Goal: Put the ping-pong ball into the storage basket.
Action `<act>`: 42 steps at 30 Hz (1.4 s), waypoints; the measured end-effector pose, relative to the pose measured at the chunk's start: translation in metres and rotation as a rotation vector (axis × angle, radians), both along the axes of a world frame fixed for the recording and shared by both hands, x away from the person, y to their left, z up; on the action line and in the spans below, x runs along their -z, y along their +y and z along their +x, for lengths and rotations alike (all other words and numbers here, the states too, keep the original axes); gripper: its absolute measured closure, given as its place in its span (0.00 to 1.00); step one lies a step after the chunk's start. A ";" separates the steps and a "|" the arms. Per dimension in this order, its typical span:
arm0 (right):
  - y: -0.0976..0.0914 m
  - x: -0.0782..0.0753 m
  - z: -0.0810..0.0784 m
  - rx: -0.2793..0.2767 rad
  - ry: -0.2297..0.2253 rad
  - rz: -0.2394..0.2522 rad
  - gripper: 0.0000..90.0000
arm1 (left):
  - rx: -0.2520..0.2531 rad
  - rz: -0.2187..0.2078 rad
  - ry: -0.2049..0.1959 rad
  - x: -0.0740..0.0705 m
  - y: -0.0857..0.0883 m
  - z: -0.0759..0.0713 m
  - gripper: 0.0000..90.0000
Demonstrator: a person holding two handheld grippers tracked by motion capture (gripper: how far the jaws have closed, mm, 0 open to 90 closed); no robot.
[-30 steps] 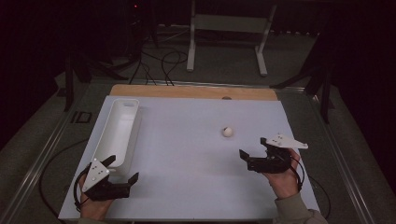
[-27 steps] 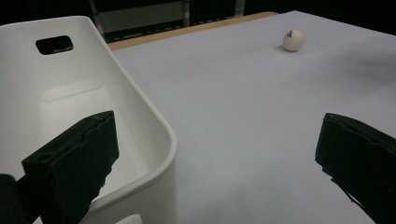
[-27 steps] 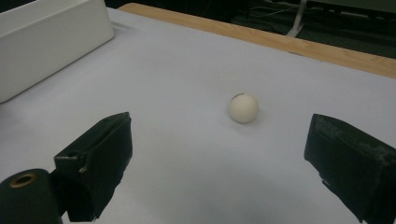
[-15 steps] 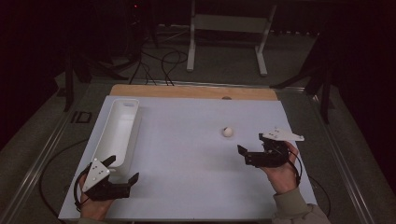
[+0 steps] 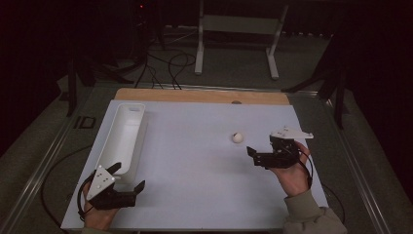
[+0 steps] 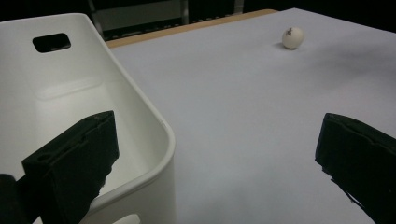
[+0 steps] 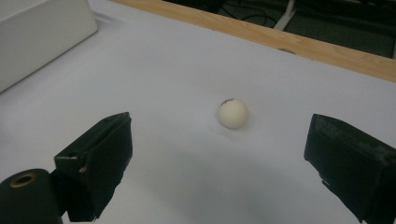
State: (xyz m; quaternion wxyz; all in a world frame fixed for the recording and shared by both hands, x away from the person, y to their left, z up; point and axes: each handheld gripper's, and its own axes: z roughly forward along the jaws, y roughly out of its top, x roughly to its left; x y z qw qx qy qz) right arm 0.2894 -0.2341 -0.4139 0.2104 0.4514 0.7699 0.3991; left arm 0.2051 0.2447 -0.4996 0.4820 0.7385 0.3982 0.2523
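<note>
A small white ball [image 5: 237,137] lies on the white table sheet, right of centre. My right gripper [image 5: 259,145] stands open just right of and nearer than the ball; in the right gripper view the ball [image 7: 233,113] sits a little ahead of the gripper [image 7: 218,142], in line with the gap between its wide-apart jaws. A long white bin [image 5: 124,139] lies along the sheet's left side. My left gripper [image 5: 129,175] rests open at the bin's near end. In the left gripper view the gripper [image 6: 219,140] holds nothing, one jaw over the bin's rim [image 6: 156,123], and the ball [image 6: 293,37] is far off.
The white sheet [image 5: 195,170] covers the table, with a wooden strip [image 5: 204,95] along its far edge. Beyond the table are a white stand [image 5: 238,29] and cables on the dark floor. A person's hands hold both grippers from the near edge.
My right gripper has moved forward and a little left, closer to the ball. The left gripper, the bin and the ball have stayed where they were.
</note>
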 end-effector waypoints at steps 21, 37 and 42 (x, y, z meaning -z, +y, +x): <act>0.007 -0.009 0.021 0.013 0.026 -0.037 0.08 | 0.001 0.005 0.001 0.000 0.000 0.000 0.00; 0.012 -0.011 0.040 0.030 0.047 -0.045 0.08 | 0.002 0.005 0.001 0.000 0.000 0.000 0.00; 0.014 -0.013 0.046 0.036 0.047 -0.048 0.08 | 0.002 0.005 0.001 0.000 0.000 0.000 0.00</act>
